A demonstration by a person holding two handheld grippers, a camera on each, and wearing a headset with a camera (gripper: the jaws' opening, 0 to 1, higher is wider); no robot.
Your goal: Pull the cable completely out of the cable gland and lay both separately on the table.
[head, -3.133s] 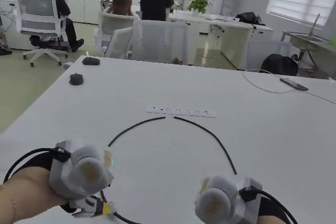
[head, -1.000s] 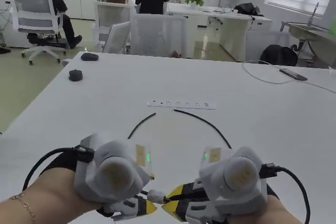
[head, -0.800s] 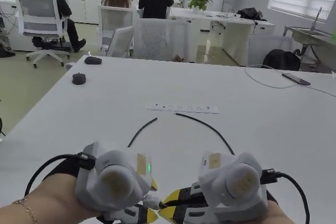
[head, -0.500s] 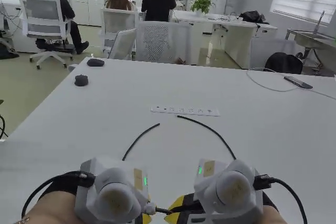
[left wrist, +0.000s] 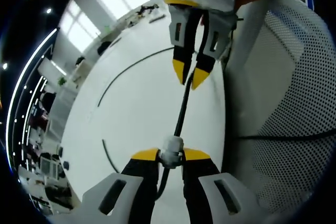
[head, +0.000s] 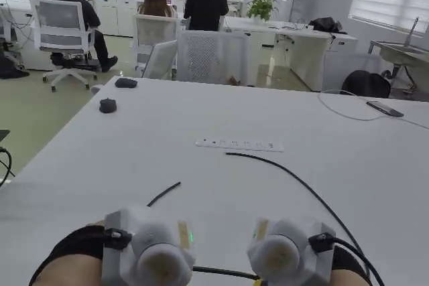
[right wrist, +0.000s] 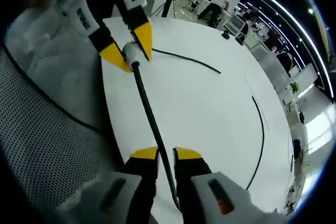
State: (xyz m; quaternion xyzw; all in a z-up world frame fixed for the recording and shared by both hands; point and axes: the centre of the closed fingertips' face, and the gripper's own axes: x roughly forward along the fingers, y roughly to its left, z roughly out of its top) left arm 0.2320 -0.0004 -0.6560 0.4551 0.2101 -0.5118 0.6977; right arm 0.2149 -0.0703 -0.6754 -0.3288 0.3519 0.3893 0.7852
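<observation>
A white cable gland (left wrist: 171, 153) sits between the yellow tips of my left gripper (left wrist: 170, 156), which is shut on it. A black cable (left wrist: 182, 106) runs out of the gland to my right gripper (left wrist: 188, 77), shut on the cable a short way off. In the right gripper view, my right gripper (right wrist: 165, 156) clamps the cable (right wrist: 149, 116), and the left gripper (right wrist: 127, 52) holds the gland (right wrist: 131, 52) at the upper left. In the head view, both gripper housings sit at the near table edge with the cable (head: 221, 272) taut between them. A short cable tail (head: 164, 194) lies left; the long part (head: 295, 182) curves right.
A white power strip (head: 239, 145) lies mid-table. Two dark mice (head: 107, 105) (head: 125, 83) sit at the far left, and a phone (head: 385, 108) with a white lead is at the far right. Mesh chairs and people are beyond the table (head: 100, 165).
The grippers have drawn apart, with more cable stretched between them. The cable's left tail on the table has grown much shorter, slid toward the left gripper. The head view has tilted up.
</observation>
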